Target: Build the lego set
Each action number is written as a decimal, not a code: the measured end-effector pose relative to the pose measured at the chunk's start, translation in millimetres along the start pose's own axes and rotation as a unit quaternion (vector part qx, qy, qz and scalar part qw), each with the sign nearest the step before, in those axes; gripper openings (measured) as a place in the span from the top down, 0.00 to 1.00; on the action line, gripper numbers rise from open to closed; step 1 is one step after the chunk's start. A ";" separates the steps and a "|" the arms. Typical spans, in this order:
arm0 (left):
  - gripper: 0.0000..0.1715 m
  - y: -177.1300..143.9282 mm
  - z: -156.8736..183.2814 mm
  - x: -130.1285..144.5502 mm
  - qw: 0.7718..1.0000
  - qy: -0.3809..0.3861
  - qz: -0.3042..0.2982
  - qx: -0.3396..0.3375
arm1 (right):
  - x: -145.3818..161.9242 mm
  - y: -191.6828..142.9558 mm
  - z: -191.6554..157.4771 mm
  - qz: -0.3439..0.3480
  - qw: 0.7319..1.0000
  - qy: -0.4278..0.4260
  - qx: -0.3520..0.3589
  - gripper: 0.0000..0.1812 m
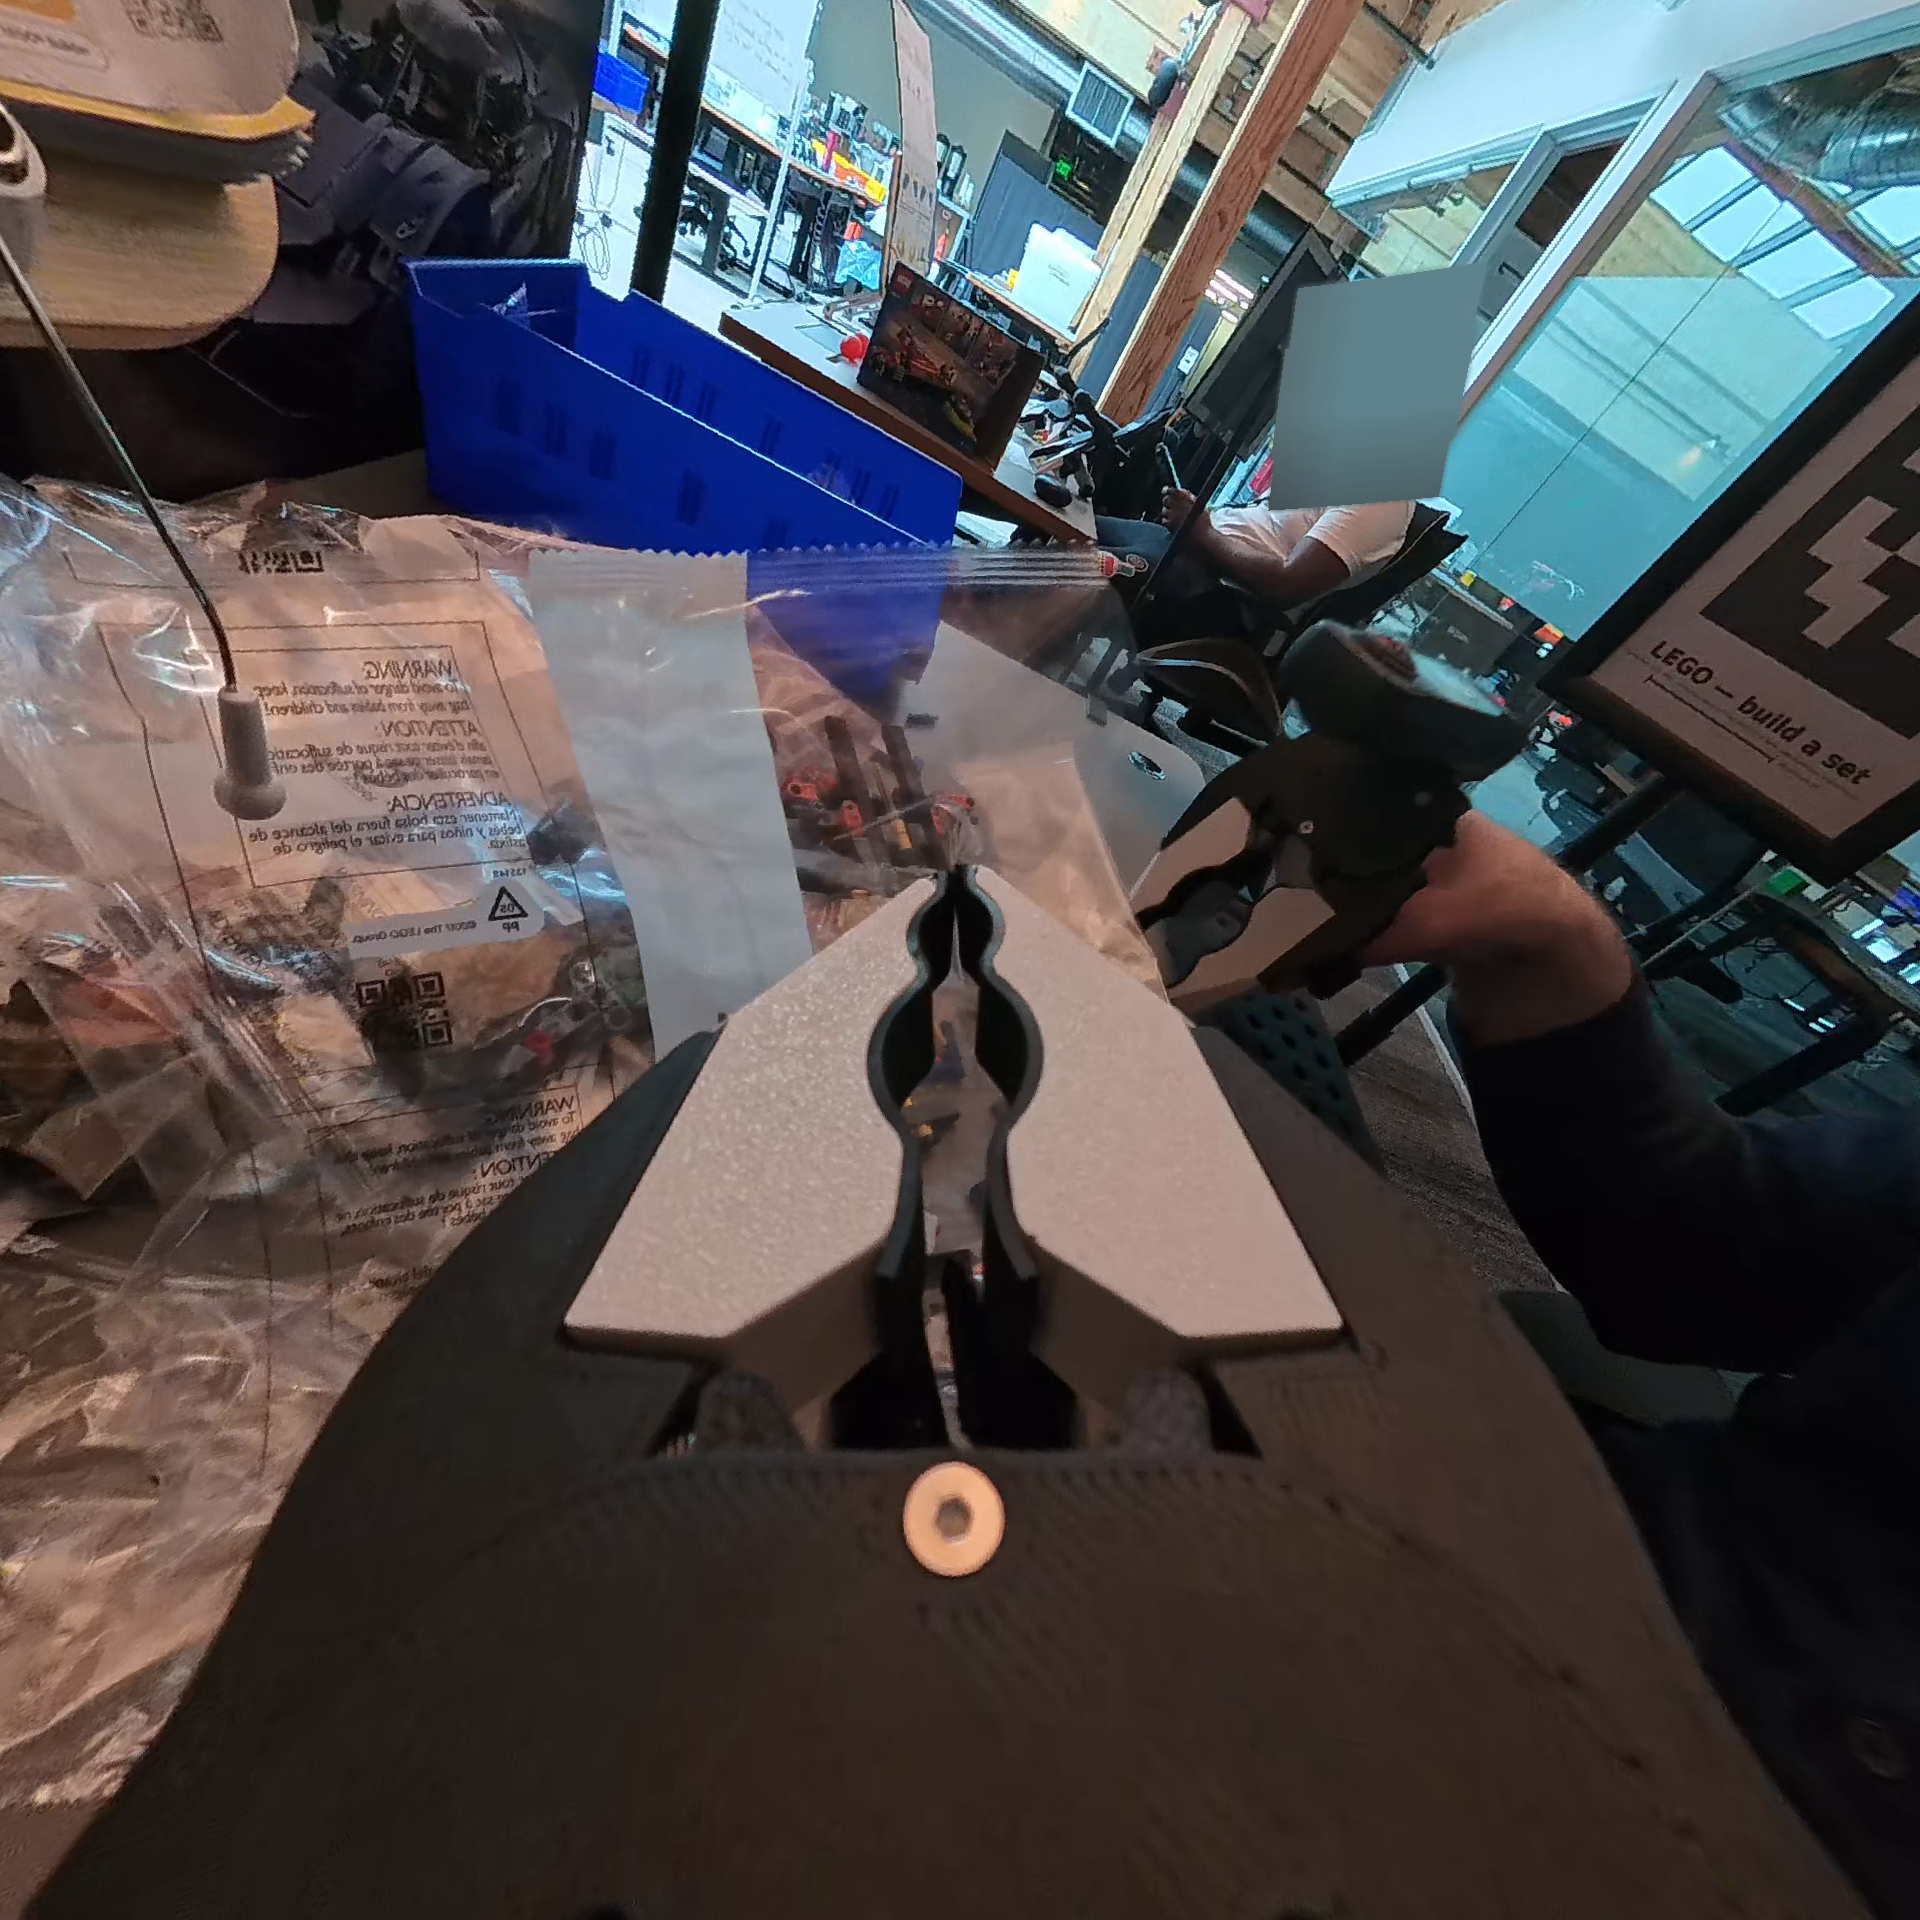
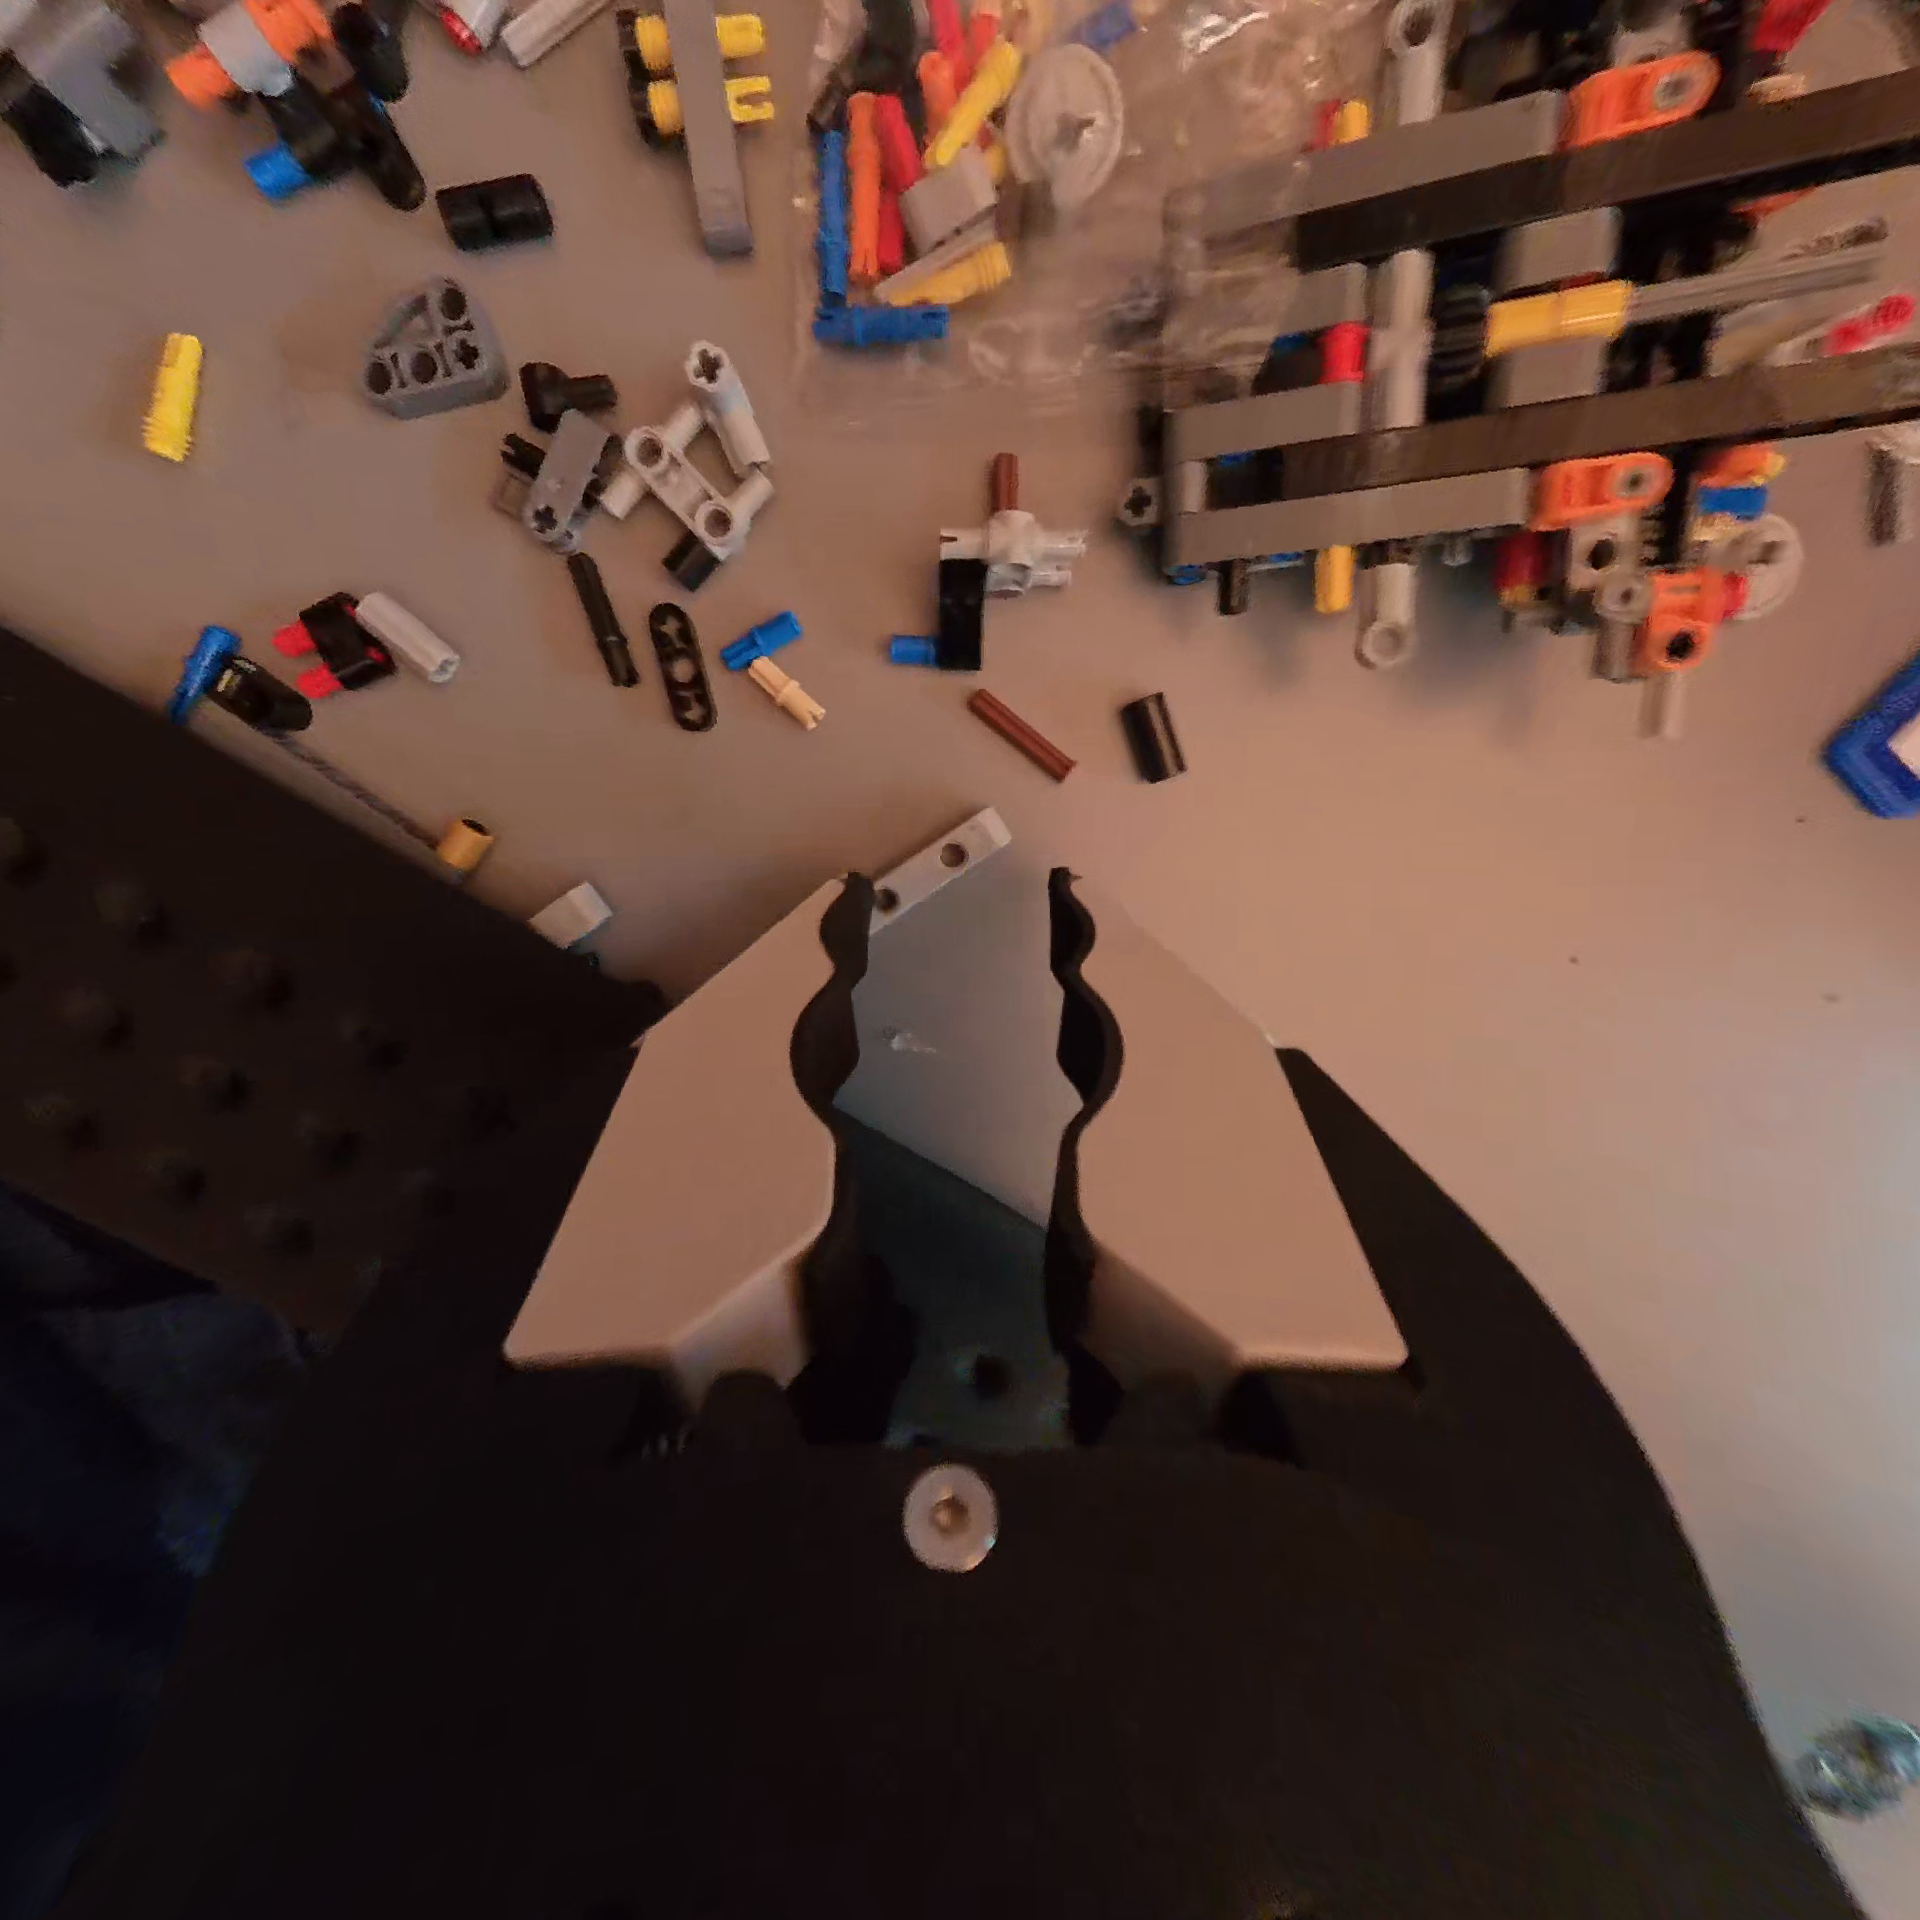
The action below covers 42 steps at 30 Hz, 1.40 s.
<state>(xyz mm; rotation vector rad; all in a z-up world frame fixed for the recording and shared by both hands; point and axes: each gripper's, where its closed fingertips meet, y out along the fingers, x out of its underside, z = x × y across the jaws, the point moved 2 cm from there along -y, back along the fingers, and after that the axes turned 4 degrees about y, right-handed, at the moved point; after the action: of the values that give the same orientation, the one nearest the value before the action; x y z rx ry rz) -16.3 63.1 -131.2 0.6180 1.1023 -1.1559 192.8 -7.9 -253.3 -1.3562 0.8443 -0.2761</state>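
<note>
My left gripper (image 1: 961,878) is shut, its tips pinching a clear plastic bag (image 1: 862,727) of small parts, held up in front of the camera. My right gripper (image 2: 956,883) is open and empty above the grey table (image 2: 1455,1039); it also shows in the left wrist view (image 1: 1195,914), held by a hand. A light grey beam (image 2: 940,868) lies just under its left fingertip. A partly built black, grey and orange frame (image 2: 1507,416) lies at the upper right. Loose pins, axles and connectors (image 2: 665,468) are scattered over the table.
A black perforated plate (image 2: 208,1039) lies at the left. Another clear bag of coloured pins (image 2: 935,156) lies at the top. Printed plastic bags (image 1: 312,779), a blue bin (image 1: 644,416), a standing sign (image 1: 1787,623) and a seated person (image 1: 1299,551) are beyond. The left gripper's tips are roughly 25 cm from the right gripper's. The left gripper is farther from the black perforated plate (image 2: 208,1039), some 25 cm, than the right, some 12 cm.
</note>
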 end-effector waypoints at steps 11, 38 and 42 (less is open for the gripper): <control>1.00 -1.2 -1.0 -0.8 1.000 -0.001 0.002 -0.002 | -46.3 -34.9 -39.1 0.139 0.985 -0.068 -0.079 0.97; 1.00 6.6 13.8 -8.3 1.000 0.009 0.016 0.009 | -214.7 -43.1 -56.7 0.296 0.950 -0.010 -0.098 0.97; 1.00 2.8 11.8 -13.4 0.999 0.005 0.033 0.003 | -228.6 -44.1 -55.6 0.306 0.947 -0.008 -0.102 0.94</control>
<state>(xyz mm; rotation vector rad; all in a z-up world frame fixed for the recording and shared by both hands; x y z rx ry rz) -9.6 59.4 -114.9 0.6599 1.0805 -1.1005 11.7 84.0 -126.6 -1.2119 1.2587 0.3141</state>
